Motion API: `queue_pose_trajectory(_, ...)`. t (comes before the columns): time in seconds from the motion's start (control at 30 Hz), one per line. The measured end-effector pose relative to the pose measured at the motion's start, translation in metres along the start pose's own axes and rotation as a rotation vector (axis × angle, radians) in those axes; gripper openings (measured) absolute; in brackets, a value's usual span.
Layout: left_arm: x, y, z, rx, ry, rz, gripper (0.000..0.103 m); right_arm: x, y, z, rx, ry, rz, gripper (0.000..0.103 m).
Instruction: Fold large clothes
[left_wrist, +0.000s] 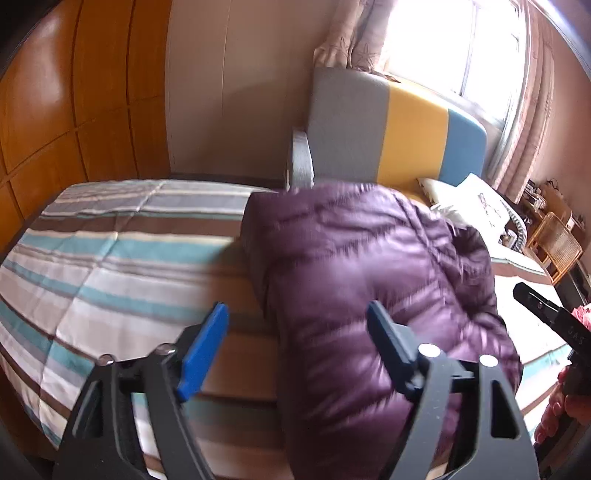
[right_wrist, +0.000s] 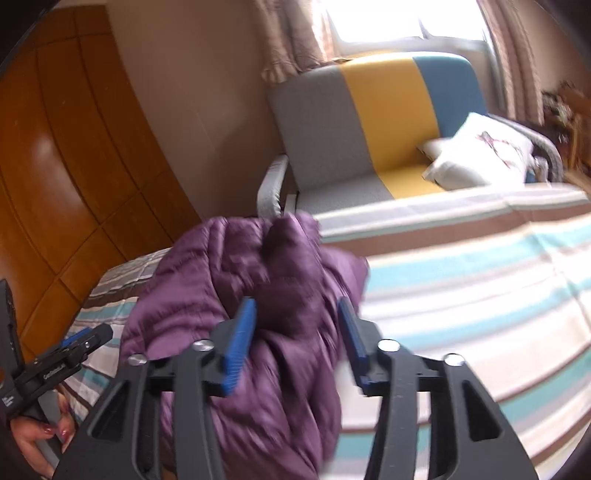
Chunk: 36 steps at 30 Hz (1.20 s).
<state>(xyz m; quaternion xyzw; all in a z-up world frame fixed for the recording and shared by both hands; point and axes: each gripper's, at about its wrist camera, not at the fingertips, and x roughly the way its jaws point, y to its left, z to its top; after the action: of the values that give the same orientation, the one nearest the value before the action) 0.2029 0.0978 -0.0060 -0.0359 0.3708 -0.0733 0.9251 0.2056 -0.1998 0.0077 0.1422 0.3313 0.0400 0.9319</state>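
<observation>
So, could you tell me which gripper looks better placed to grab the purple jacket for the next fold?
Probably the right gripper: the purple jacket bulges between its open fingers. The left gripper mostly frames striped bedding, with the jacket only by one finger.

The purple jacket (left_wrist: 373, 295) is smeared by motion in both views, its quilting lost in streaks, and its near end runs off the bottom edge. It covers a stretch of the striped bed (left_wrist: 122, 266), so how the cover lies beneath cannot be told. In the right wrist view the blur hides whether the blue fingers (right_wrist: 242, 343) press the fabric between them. The other gripper (left_wrist: 546, 314) is cut by the right edge — only one black arm shows. A hand (right_wrist: 33, 443) is cropped at the lower left corner. Small clutter near the wicker chair (left_wrist: 554, 243) is too small to name.
</observation>
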Motion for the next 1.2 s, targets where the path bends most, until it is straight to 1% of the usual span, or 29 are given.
queue_pose_trajectory(0.03,0.005,-0.003,0.006,0.014,0.006,0.011,0.065,0.007,0.006,0.008,-0.028,0.000,0.000,0.034)
queue_pose_trajectory(0.07,0.009,-0.007,0.010,0.030,0.012,0.017,0.058,0.015,0.015,0.016,-0.066,0.004,-0.010,0.034)
queue_pose_trajectory(0.1,0.014,-0.010,0.014,0.046,0.022,0.021,0.056,0.024,0.020,0.021,-0.092,0.011,-0.021,0.034)
queue_pose_trajectory(0.17,0.030,-0.019,0.022,0.072,0.055,0.025,0.055,0.045,0.037,0.028,-0.141,0.048,-0.044,0.033)
queue_pose_trajectory(0.2,0.041,-0.024,0.024,0.082,0.074,0.026,0.055,0.060,0.041,0.031,-0.163,0.084,-0.079,0.028)
queue_pose_trajectory(0.23,0.048,-0.026,0.025,0.088,0.086,0.034,0.055,0.070,0.042,0.031,-0.172,0.109,-0.107,0.026)
queue_pose_trajectory(0.3,0.063,-0.031,0.025,0.102,0.102,0.048,0.056,0.093,0.035,0.023,-0.174,0.168,-0.185,0.026)
queue_pose_trajectory(0.37,0.075,-0.035,0.023,0.112,0.112,0.036,0.060,0.106,0.022,0.008,-0.137,0.213,-0.221,0.026)
queue_pose_trajectory(0.43,0.080,-0.042,0.017,0.131,0.112,0.014,0.060,0.105,0.008,-0.008,-0.069,0.207,-0.221,0.026)
queue_pose_trajectory(0.5,0.082,-0.052,0.010,0.176,0.090,0.030,0.060,0.099,-0.001,-0.019,-0.006,0.189,-0.210,0.026)
queue_pose_trajectory(0.53,0.085,-0.056,0.006,0.199,0.076,0.045,0.060,0.100,-0.004,-0.024,0.005,0.173,-0.206,0.026)
queue_pose_trajectory(0.57,0.089,-0.057,0.004,0.196,0.072,0.047,0.060,0.105,-0.005,-0.025,-0.001,0.169,-0.207,0.026)
queue_pose_trajectory(0.63,0.097,-0.054,0.006,0.161,0.085,0.031,0.060,0.119,-0.006,-0.025,-0.024,0.165,-0.215,0.026)
queue_pose_trajectory(0.7,0.103,-0.051,0.005,0.142,0.095,0.028,0.060,0.125,-0.005,-0.024,-0.049,0.157,-0.221,0.026)
queue_pose_trajectory(0.77,0.103,-0.052,0.002,0.159,0.093,0.036,0.060,0.121,-0.004,-0.026,-0.056,0.145,-0.218,0.026)
queue_pose_trajectory(0.83,0.098,-0.053,0.001,0.172,0.087,0.048,0.060,0.115,0.000,-0.027,-0.065,0.152,-0.210,0.026)
queue_pose_trajectory(0.9,0.088,-0.054,-0.001,0.181,0.079,0.062,0.061,0.108,-0.003,-0.019,-0.066,0.153,-0.194,0.026)
queue_pose_trajectory(0.93,0.081,-0.054,-0.002,0.181,0.072,0.070,0.063,0.099,-0.004,-0.017,-0.050,0.143,-0.169,0.026)
queue_pose_trajectory(0.97,0.073,-0.055,-0.003,0.176,0.064,0.081,0.073,0.090,-0.005,-0.017,-0.036,0.133,-0.154,0.026)
queue_pose_trajectory(1.03,0.056,-0.051,-0.008,0.159,0.043,0.096,0.084,0.073,-0.004,-0.019,-0.021,0.112,-0.132,0.026)
queue_pose_trajectory(1.1,0.039,-0.046,-0.017,0.126,0.043,0.061,0.084,0.054,-0.001,-0.024,-0.014,0.091,-0.107,0.026)
queue_pose_trajectory(1.2,0.021,-0.043,-0.030,0.109,0.031,0.062,0.084,0.029,0.008,-0.038,-0.027,0.076,-0.083,0.026)
